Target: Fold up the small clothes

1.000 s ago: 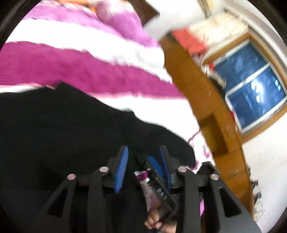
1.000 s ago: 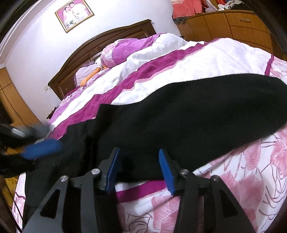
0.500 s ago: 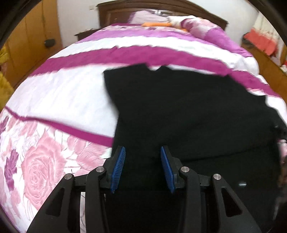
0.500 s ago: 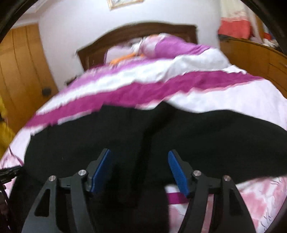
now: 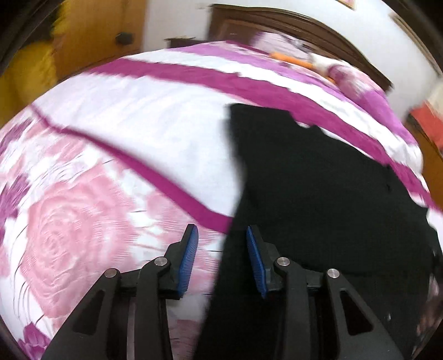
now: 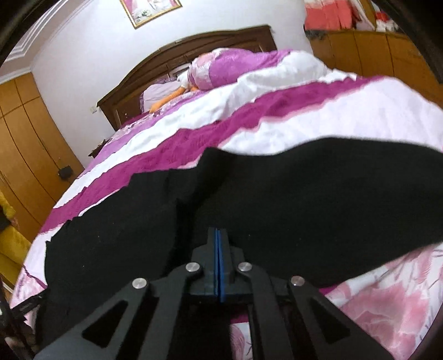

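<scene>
A black garment (image 5: 318, 188) lies spread on the pink, white and magenta bed cover (image 5: 116, 138). My left gripper (image 5: 221, 243) is open with blue pads, straddling the garment's left near edge; black cloth runs between its fingers. In the right wrist view the same garment (image 6: 277, 199) fills the foreground. My right gripper (image 6: 218, 235) has its blue pads pressed together at the garment's near edge. Whether cloth is pinched between them is hidden.
A dark wooden headboard (image 6: 193, 47) and pillows (image 6: 221, 69) stand at the far end of the bed. Wooden wardrobes (image 6: 27, 138) line the left wall and wooden cabinets (image 6: 373, 49) the right, with red clothes (image 6: 332, 13) on top.
My right gripper has closed from wide open to shut at the garment's edge. My left gripper has swung left, so the garment's left edge now sits between its open fingers.
</scene>
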{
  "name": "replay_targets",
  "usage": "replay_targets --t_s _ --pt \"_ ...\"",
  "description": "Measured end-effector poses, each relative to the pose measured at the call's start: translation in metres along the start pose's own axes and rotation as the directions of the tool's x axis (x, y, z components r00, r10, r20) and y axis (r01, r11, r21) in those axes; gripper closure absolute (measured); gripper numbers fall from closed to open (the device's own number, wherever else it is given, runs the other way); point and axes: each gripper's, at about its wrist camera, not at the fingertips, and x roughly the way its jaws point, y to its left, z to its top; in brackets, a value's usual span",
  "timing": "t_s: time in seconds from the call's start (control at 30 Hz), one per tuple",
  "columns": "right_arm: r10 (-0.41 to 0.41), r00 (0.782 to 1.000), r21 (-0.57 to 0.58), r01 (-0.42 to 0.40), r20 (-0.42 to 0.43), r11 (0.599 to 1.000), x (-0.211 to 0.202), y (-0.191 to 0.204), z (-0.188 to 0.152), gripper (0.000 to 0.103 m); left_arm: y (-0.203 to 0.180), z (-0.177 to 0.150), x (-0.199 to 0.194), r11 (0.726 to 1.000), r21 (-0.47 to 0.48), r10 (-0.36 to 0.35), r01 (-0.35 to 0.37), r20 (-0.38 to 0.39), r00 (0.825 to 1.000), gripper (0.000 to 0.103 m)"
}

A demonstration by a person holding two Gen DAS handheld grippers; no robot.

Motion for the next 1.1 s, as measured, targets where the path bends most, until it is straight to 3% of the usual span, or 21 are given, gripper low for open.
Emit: replay_targets --t_s 0.03,0.07,0.1,0.2,0.37,0.47,0.57,0.63,0.7,0.73,0.8,0.87,0.9,1.0,1.1 --pt "0.023 1.0 0.008 -0.023 -0.001 1.0 0.0 -0.001 0.001 0.086 0.005 0.0 0.0 1.0 -0.023 -0.004 0.004 0.0 1.0 0.07" --pt "0.054 0.999 0.012 -0.054 0.007 0.998 -0.003 -0.001 0.001 0.066 0.008 -0.001 0.0 0.999 -0.035 -0.013 0.013 0.001 1.0 0.07" --pt "0.069 0.997 0.008 -0.069 0.026 0.998 -0.008 0.0 0.0 0.053 0.008 -0.001 0.001 0.999 -0.035 -0.016 0.016 0.003 1.0 0.07" --pt "0.097 0.992 -0.068 -0.092 0.075 0.993 -0.019 0.016 -0.002 0.033 0.003 -0.006 0.001 1.0 -0.004 0.013 -0.013 0.019 1.0 0.07" --pt "0.065 0.997 -0.169 -0.071 -0.039 0.983 0.004 0.037 -0.008 0.034 -0.001 -0.008 0.004 0.999 0.014 0.031 -0.032 0.027 0.999 0.07" --pt "0.031 0.999 -0.15 -0.037 -0.044 0.988 0.006 0.033 -0.007 0.044 0.001 -0.008 0.003 1.0 0.009 0.024 -0.024 0.025 0.999 0.07" --pt "0.003 1.0 -0.092 -0.006 -0.03 0.996 -0.003 0.022 -0.003 0.043 -0.012 -0.005 -0.002 0.995 0.061 0.072 -0.073 0.028 0.997 0.07" --pt "-0.008 1.0 -0.048 0.008 0.003 0.999 -0.023 0.011 0.003 0.041 -0.03 -0.002 -0.017 0.989 0.116 0.077 -0.086 0.074 0.994 0.07" --pt "-0.024 0.998 -0.012 0.024 0.056 1.0 -0.045 -0.003 0.011 0.023 -0.056 -0.004 -0.041 0.982 0.186 0.001 -0.033 0.166 0.986 0.07" --pt "-0.043 0.995 0.015 0.041 0.089 0.999 -0.059 -0.015 0.016 0.018 -0.078 -0.006 -0.056 0.97 0.242 -0.054 0.0 0.217 0.975 0.07" --pt "-0.093 0.989 0.064 0.086 0.118 0.994 -0.076 -0.037 0.023 0.004 -0.113 -0.009 -0.07 0.942 0.332 -0.135 0.049 0.241 0.961 0.07" --pt "-0.149 0.978 0.109 0.134 0.145 0.985 -0.09 -0.064 0.029 0.004 -0.154 -0.017 -0.077 0.893 0.438 -0.214 0.102 0.214 0.953 0.071" --pt "-0.168 0.974 0.127 0.149 0.154 0.981 -0.094 -0.077 0.03 0.004 -0.177 -0.024 -0.079 0.856 0.499 -0.261 0.134 0.193 0.946 0.078" --pt "-0.217 0.968 0.186 0.192 0.126 0.964 -0.1 -0.111 0.03 0.004 -0.21 -0.045 -0.075 0.788 0.589 -0.341 0.179 0.177 0.923 0.09" --pt "-0.245 0.963 0.249 0.21 0.116 0.945 -0.109 -0.137 0.029 0.004 -0.229 -0.055 -0.051 0.78 0.576 -0.367 0.246 0.103 0.924 0.096"
